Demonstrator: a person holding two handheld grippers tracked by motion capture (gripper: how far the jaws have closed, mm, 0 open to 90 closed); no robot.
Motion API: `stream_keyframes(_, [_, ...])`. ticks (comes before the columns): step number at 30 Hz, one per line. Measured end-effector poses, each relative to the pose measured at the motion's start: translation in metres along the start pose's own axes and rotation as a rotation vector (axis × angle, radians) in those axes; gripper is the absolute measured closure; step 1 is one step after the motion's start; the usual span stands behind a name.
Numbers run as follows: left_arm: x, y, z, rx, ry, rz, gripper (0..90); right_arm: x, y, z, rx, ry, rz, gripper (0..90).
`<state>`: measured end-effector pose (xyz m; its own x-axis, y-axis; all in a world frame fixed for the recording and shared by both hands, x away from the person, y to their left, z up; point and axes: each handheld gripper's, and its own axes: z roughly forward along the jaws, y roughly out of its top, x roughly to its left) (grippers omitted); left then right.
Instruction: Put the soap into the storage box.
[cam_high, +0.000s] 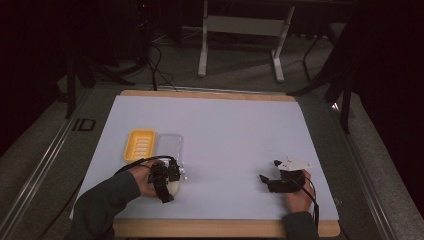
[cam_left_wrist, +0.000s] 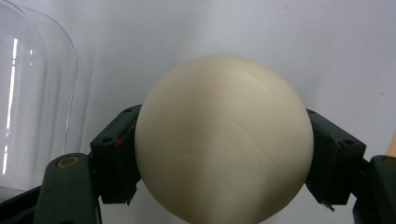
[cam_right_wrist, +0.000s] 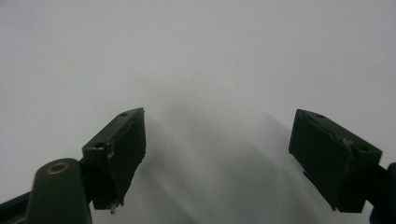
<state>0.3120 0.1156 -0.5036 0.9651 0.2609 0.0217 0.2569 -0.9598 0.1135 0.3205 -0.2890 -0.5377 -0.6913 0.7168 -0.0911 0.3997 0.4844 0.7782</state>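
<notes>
In the left gripper view, the left gripper (cam_left_wrist: 224, 154) has its two black jaws set partway apart, each pad pressed flat against one side of a smooth, cream-white rounded object (cam_left_wrist: 224, 140) that bulges up and out between them; the object looks like an egg-shaped bar of soap with a faint embossed outline on its face, though what it is made of cannot be told. The jaws are clamped on it, with no gap visible at either pad. Just beside it in that view stands the curved wall of a clear plastic lid (cam_left_wrist: 32, 93). From the high view, the left gripper (cam_high: 167, 182) sits near the table's front edge with the cream object (cam_high: 173, 188) pale beneath it, resting on or just above the light grey mat (cam_high: 225, 130). Directly beyond it lie the clear lid (cam_high: 169, 145) and a yellow ribbed plastic soap tray (cam_high: 139, 145), side by side and touching. The right gripper (cam_right_wrist: 217, 154) has its jaws spread wide with only bare mat between them; in the high view the right gripper (cam_high: 272, 177) rests well apart, toward the table's right front.
</notes>
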Motion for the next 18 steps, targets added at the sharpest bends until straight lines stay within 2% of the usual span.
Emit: stream_keyframes(18, [0.0035,0.0011,-0.0042,0.031,-0.005,-0.003,25.0,0.0002,0.0001,0.0002,0.001,-0.001,-0.002,18.6])
